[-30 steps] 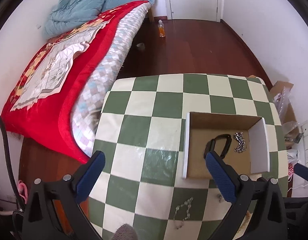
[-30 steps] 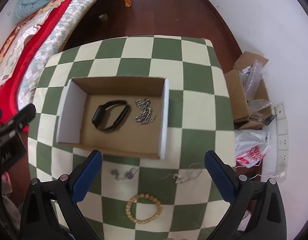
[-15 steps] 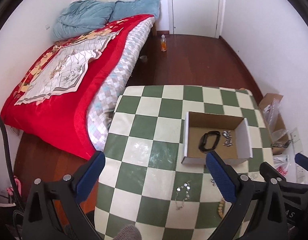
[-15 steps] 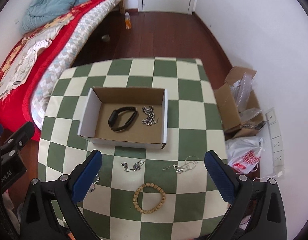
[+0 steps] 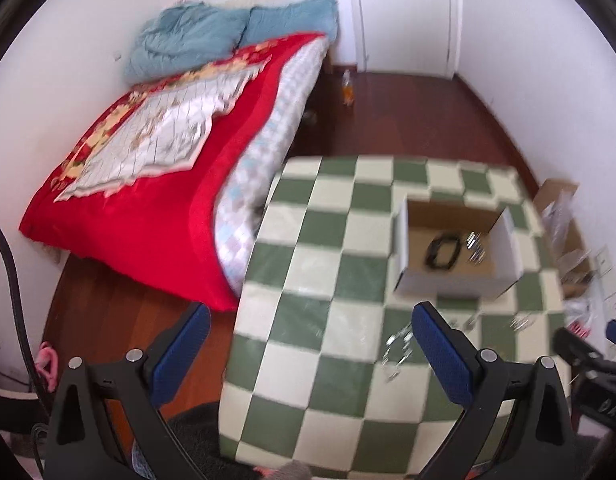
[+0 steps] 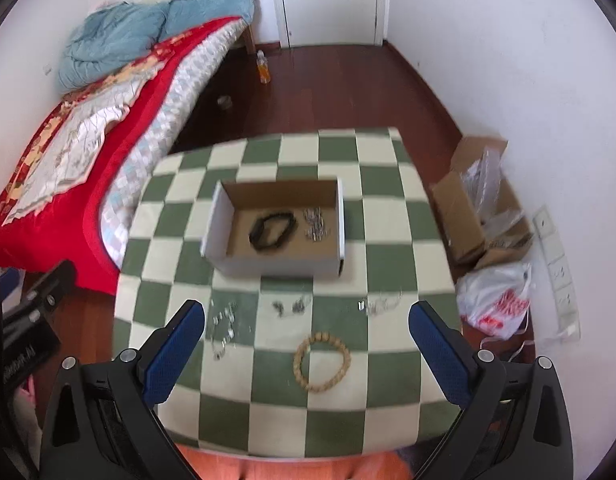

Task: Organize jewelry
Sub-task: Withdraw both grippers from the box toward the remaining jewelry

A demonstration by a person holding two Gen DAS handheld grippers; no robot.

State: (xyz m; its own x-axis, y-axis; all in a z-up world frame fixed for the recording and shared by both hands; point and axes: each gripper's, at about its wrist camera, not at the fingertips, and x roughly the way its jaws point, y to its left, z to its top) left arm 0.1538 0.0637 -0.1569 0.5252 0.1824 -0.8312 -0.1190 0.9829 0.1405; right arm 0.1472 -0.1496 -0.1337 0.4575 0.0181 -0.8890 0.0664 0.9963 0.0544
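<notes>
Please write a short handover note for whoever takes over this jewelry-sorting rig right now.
Left gripper: open, empty, above the table's left edge.
Right gripper: open, empty, above the near table edge.
Done: black wristband and a silver chain pile lie inside the open cardboard box on the green-and-cream checkered table.
Left: the wooden bead bracelet nearest the right gripper, and three small silver pieces in front of the box: left, middle, right. Blur hides what each piece is.
Suggested next: probably the bead bracelet with the right gripper.
</notes>
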